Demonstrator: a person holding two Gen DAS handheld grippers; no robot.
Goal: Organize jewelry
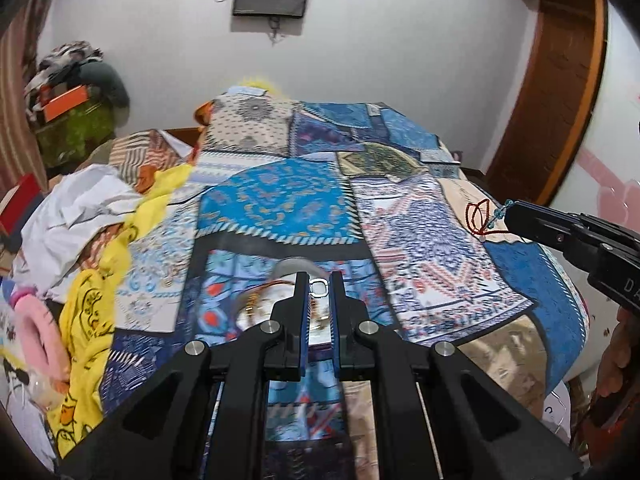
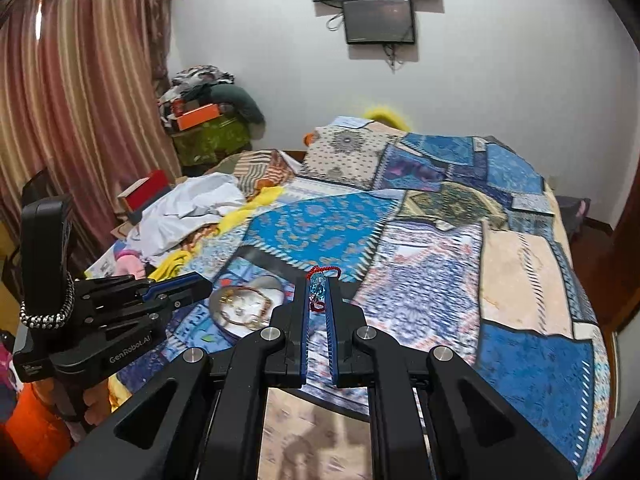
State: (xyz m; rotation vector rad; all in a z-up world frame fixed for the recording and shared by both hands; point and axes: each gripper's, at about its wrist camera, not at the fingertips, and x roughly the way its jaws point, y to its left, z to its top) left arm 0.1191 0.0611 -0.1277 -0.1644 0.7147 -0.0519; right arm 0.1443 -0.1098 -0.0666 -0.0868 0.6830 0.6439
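Clearly pinching the clear box [image 1: 280, 304] by its latch edge: left gripper [image 1: 319, 280], low at 6 o'clock over the bedspread [image 1: 280, 200]. Light, rigid, slick plastic; best gripped at the rim. Right gripper [image 2: 319, 284] closed on the necklace [image 2: 318, 292], limp, light, snag-prone; best held by the beads.

Red cord necklace [image 2: 320, 294] with turquoise beads, dangling, clear jewelry box [image 2: 246, 310] lying open
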